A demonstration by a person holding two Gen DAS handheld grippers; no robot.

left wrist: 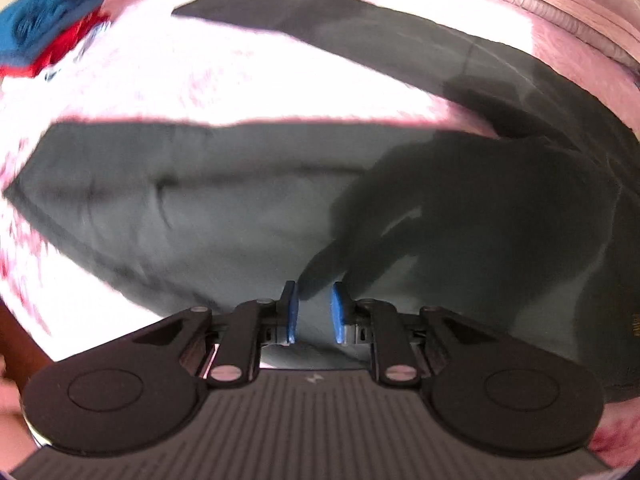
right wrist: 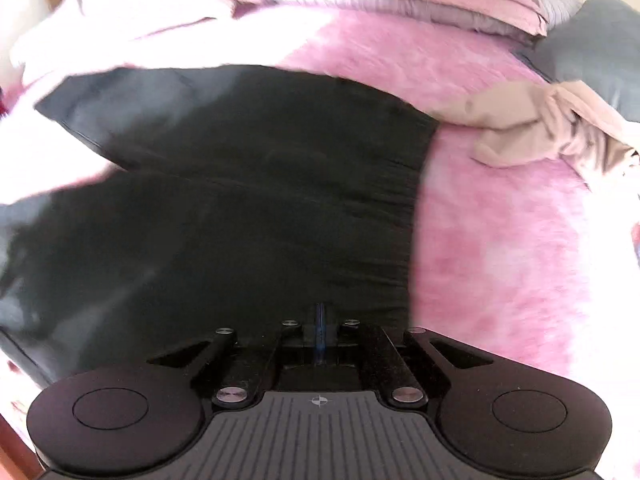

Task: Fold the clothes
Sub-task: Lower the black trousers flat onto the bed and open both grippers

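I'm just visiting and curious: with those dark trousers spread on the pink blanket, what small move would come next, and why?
Probably carry one leg over the other. The dark trousers lie spread flat on the pink blanket, legs apart. The right hand-held gripper is shut at the fabric; the left hand-held gripper has cloth between its blue pads.

Pink fuzzy bed (right wrist: 500,240): dark garment (right wrist: 240,200), perhaps trousers.
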